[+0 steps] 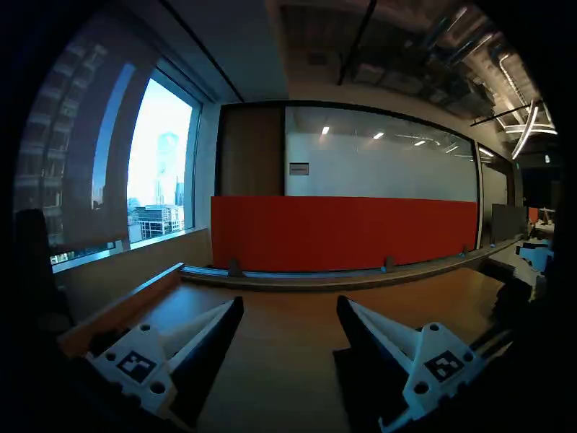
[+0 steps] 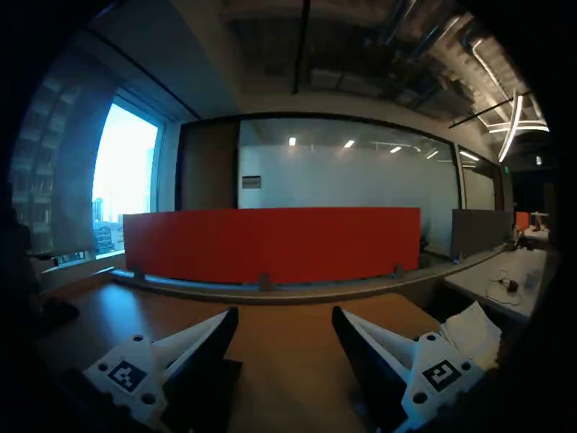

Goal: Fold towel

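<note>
My left gripper [image 1: 288,303] is open above a brown wooden desk [image 1: 288,346], with nothing between its white fingers [image 1: 205,325]. My right gripper [image 2: 283,312] is open too, over the same kind of desk [image 2: 288,361], and its fingers [image 2: 375,339] hold nothing. A white, crumpled-looking thing [image 2: 472,332] lies at the desk's right edge in the right gripper view; I cannot tell whether it is cloth or paper. Dark patches [image 2: 213,386] lie low under the fingers, too dim to name.
A red partition [image 1: 339,231] stands along the desk's far edge, with a glass wall behind it. A bright window [image 1: 155,173] is on the left. A raised wooden ledge [image 1: 122,307] borders the desk's left side. Another desk with a cable [image 2: 505,278] is at the right.
</note>
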`<state>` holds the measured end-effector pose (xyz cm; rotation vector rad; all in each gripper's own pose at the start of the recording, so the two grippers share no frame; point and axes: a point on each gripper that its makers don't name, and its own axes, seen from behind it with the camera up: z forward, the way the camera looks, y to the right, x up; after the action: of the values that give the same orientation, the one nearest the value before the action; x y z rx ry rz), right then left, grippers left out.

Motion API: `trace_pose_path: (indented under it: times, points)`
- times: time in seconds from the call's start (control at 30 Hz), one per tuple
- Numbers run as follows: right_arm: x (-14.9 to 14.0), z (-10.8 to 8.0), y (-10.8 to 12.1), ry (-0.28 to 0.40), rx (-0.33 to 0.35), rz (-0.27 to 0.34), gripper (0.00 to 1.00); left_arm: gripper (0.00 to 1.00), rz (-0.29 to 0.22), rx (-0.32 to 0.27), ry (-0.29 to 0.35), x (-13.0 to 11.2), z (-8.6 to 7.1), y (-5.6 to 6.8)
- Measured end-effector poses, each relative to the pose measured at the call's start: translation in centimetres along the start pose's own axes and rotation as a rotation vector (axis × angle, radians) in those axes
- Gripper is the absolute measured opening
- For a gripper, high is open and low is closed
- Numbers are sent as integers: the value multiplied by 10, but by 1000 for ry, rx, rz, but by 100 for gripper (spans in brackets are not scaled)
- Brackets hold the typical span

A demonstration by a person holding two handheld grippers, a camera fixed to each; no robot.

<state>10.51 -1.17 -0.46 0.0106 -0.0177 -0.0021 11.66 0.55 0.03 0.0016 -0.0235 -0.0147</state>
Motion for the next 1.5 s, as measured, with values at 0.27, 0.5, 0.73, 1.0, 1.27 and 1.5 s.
trace_pose_path:
  times: [0.27,0.5,0.73,1.0,1.27,1.5]
  points:
    - [18,1,-4,-11,5,8,100,96,11,-7,-20,15,3,4]
    - [22,3,-13,-43,52,-30,100,96,27,-49,-59,14,4,14]
    - [15,0,-37,-104,160,-99,100,96,43,-126,-109,10,3,29]
    - [1,-12,-76,-173,333,-179,100,96,75,-237,-182,-2,-2,49]
    - [-9,-16,-90,-219,411,-205,100,96,108,-291,-215,-9,-3,59]
    - [-23,-17,-97,-259,456,-232,100,96,131,-331,-257,-31,-5,69]
